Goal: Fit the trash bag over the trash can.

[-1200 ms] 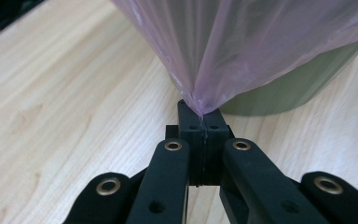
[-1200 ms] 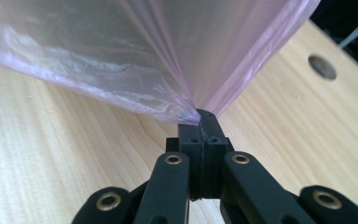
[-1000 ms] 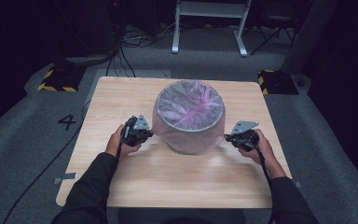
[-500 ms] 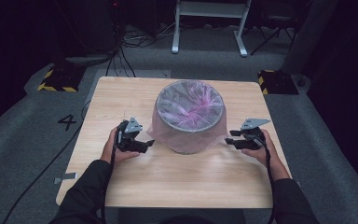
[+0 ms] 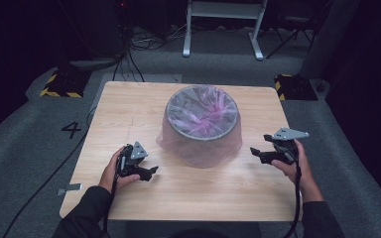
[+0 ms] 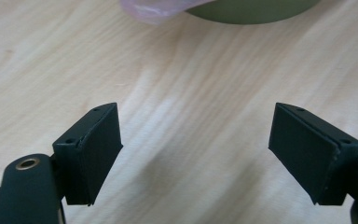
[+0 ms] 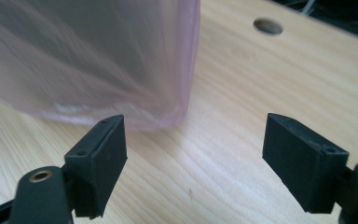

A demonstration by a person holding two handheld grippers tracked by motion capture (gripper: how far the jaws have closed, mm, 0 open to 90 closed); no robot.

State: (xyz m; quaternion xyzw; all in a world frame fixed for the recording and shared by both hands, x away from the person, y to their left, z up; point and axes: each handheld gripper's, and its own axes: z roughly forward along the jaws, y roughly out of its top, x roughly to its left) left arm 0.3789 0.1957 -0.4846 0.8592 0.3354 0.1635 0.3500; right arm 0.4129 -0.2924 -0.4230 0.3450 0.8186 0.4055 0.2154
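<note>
The desk carries a grey bin at its middle, wrapped in a pink plastic bag. The left hand-held gripper and right hand-held gripper flank it, jaws apart, holding nothing.

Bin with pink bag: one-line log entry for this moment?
bin | pink bag over rim | left gripper open, clear | right gripper open, clear

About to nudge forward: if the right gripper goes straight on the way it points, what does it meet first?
Most likely the pink bag draped over the bin; the open right gripper has it just ahead, toward its left jaw. Depth is uncertain.
</note>
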